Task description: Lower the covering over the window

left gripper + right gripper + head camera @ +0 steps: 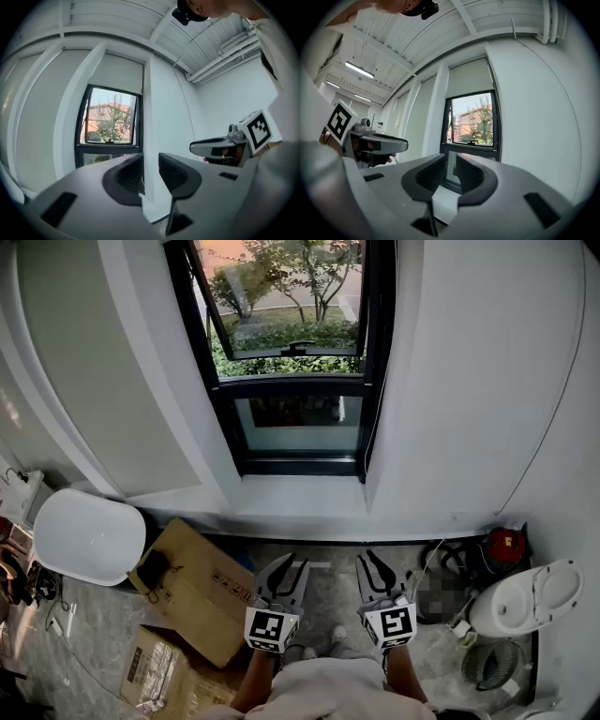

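Note:
The black-framed window (298, 381) is straight ahead, its upper sash tilted open onto trees. In the left gripper view a pale roller blind (117, 74) covers only the top of the window (111, 124); the right gripper view shows the same blind (471, 77) above the glass (473, 122). My left gripper (291, 565) and right gripper (372, 561) are held side by side low in the head view, well short of the window. Both point level at it. The left gripper (151, 171) is open with nothing between its jaws, and so is the right gripper (451, 171).
A white windowsill (300, 495) runs below the window. Flattened cardboard boxes (202, 587) and a white rounded seat (89, 535) lie on the floor at left. At right stand a white appliance (530, 596), a red object (506, 545) and coiled cables (450, 563).

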The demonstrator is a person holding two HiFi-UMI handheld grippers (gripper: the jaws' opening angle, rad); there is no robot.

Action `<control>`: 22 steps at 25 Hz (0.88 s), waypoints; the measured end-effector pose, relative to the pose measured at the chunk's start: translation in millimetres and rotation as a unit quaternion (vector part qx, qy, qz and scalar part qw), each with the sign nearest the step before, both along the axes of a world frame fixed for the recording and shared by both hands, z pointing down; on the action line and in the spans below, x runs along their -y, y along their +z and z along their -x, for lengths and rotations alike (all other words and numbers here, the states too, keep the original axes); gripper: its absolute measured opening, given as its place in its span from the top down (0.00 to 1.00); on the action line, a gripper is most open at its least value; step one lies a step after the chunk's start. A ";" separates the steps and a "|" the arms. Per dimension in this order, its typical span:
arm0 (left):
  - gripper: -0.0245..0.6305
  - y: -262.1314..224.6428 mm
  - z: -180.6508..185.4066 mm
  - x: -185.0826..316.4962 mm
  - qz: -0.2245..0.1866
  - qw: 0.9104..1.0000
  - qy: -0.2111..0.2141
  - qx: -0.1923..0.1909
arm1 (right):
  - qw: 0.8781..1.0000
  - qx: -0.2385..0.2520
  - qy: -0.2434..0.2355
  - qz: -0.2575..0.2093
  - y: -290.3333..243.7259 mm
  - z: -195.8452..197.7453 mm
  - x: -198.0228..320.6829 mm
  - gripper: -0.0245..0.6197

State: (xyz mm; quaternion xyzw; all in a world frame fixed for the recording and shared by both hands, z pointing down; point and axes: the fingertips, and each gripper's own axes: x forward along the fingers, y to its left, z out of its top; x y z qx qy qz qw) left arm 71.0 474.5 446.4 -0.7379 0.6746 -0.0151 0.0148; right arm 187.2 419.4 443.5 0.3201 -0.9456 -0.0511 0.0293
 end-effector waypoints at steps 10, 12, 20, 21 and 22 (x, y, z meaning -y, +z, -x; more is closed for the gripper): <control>0.81 6.4 -21.2 70.2 0.007 1.000 -0.015 0.008 | 1.000 0.014 -0.018 0.007 -0.4 -11.5 72.4 0.87; 0.81 5.5 -22.6 82.9 0.008 1.000 -0.021 0.008 | 0.999 0.018 -0.027 0.008 -3.3 -10.9 84.7 0.87; 0.81 3.3 -26.2 123.8 0.013 1.000 -0.027 0.008 | 0.999 0.022 -0.041 0.014 -2.8 -7.6 126.7 0.87; 0.81 3.3 -24.6 128.0 0.013 1.000 -0.027 0.008 | 0.999 0.021 -0.041 0.015 -1.3 -6.1 130.9 0.87; 0.81 2.8 -23.3 132.4 0.013 1.000 -0.026 0.009 | 0.999 0.020 -0.041 0.016 0.0 -4.7 135.2 0.87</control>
